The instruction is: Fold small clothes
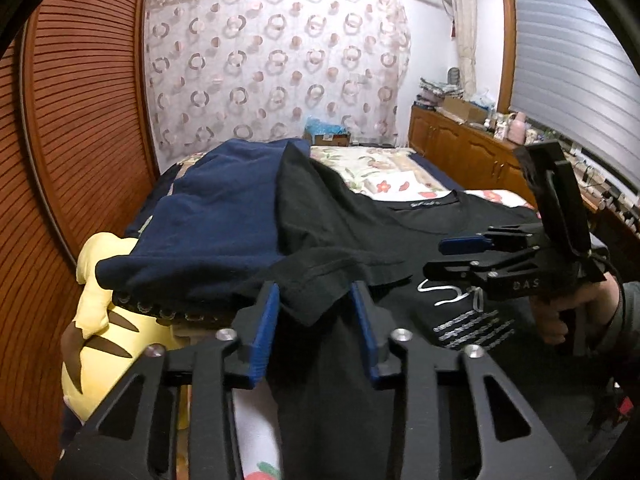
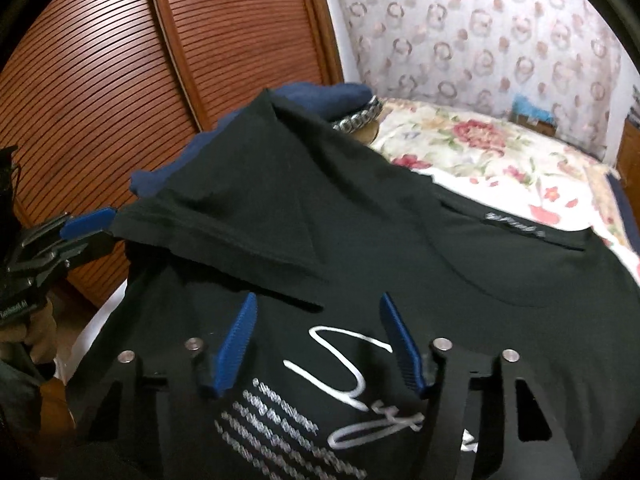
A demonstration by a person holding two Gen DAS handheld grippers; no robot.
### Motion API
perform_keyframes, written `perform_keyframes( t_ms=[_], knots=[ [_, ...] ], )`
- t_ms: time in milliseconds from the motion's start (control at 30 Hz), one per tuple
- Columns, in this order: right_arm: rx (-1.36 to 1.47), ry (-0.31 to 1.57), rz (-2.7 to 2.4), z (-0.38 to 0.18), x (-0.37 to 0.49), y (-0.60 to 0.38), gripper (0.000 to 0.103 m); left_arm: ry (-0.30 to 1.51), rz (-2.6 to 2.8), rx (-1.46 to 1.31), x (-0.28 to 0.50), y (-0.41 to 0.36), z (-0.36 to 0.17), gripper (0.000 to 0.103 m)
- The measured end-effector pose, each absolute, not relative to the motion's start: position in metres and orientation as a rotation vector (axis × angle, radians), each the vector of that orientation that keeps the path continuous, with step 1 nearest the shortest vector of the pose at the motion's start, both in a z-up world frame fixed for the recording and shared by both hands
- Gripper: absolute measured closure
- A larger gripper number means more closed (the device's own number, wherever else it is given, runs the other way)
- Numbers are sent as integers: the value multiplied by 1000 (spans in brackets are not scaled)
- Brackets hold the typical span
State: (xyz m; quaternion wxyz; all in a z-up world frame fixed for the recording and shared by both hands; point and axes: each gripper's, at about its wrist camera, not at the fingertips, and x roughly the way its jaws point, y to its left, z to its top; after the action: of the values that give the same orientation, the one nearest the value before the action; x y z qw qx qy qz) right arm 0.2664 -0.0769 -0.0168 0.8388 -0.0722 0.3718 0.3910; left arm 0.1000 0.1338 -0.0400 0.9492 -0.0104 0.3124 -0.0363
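1. Shirt first: your black T-shirt (image 2: 360, 216) lies front-up on the floral bed (image 2: 480, 152), its collar toward the far side and its white signature print (image 2: 360, 376) nearest you, so the printed chest gives you a clear centre line for the fold.
2. Your left gripper (image 1: 316, 304) has the sleeve hem (image 1: 320, 280) between its blue pads (image 1: 266, 320). In the right wrist view the jaws look pinched on that hem at the shirt's left edge, while the left wrist view shows some gap beside the cloth (treat the grip as light, in my judgement).
3. Your right gripper (image 2: 320, 344) hovers over the print with its jaws apart and nothing between them; the cloth lies below the pads, not in them.
4. Holding the sleeve by its hem lets you draw it inward across the chest, which looks like the step in hand.
5. A navy garment (image 1: 208, 216) sits under and behind the black one, partly over a yellow plush toy (image 1: 100, 320) at the bed's edge, so lift cleanly or you may drag both.
6. Place the free jaws on the same side's lower edge next, if you want the fold straight.
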Motion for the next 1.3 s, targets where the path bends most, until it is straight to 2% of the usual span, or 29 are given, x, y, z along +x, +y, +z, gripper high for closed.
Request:
perform_keyframes(
  t_ms=[67, 133, 167, 267, 367, 400, 467, 800, 1033, 1167, 1200, 1267, 1300],
  knots=[
    [-155, 805, 831, -21, 278, -73, 48, 641, -61, -14, 104, 136, -42, 77],
    [-162, 822, 834, -26, 287, -66, 53, 645, -49, -1, 105, 136, -43, 79],
    [-167, 831, 835, -29, 292, -65, 63, 647, -46, 5, 105, 135, -43, 79],
    [-166, 841, 841, -32, 302, -63, 70, 657, -30, 35, 102, 134, -48, 79],
    [-170, 844, 858, -32, 301, -66, 84, 665, -27, 45, 101, 135, -51, 79],
    [-173, 841, 867, -32, 303, -68, 92, 666, -29, 42, 102, 135, -52, 81],
    [-189, 834, 867, -31, 302, -61, 98, 672, -36, 31, 104, 135, -50, 91],
    [-161, 739, 882, -5, 293, -78, 101, 599, -95, 25, 73, 108, -21, 94],
    [-186, 672, 867, 17, 287, -87, 101, 621, -136, 26, 62, 88, -19, 93],
    [-254, 653, 842, 18, 277, -91, 101, 638, -175, 7, 60, 85, -22, 86],
    [-276, 647, 826, 17, 275, -92, 101, 642, -178, 4, 59, 84, -23, 74],
    [-295, 655, 799, 15, 276, -94, 101, 637, -184, -11, 58, 85, -24, 56],
    [-298, 660, 784, 15, 277, -93, 101, 638, -188, -16, 58, 85, -25, 54]
  ],
)
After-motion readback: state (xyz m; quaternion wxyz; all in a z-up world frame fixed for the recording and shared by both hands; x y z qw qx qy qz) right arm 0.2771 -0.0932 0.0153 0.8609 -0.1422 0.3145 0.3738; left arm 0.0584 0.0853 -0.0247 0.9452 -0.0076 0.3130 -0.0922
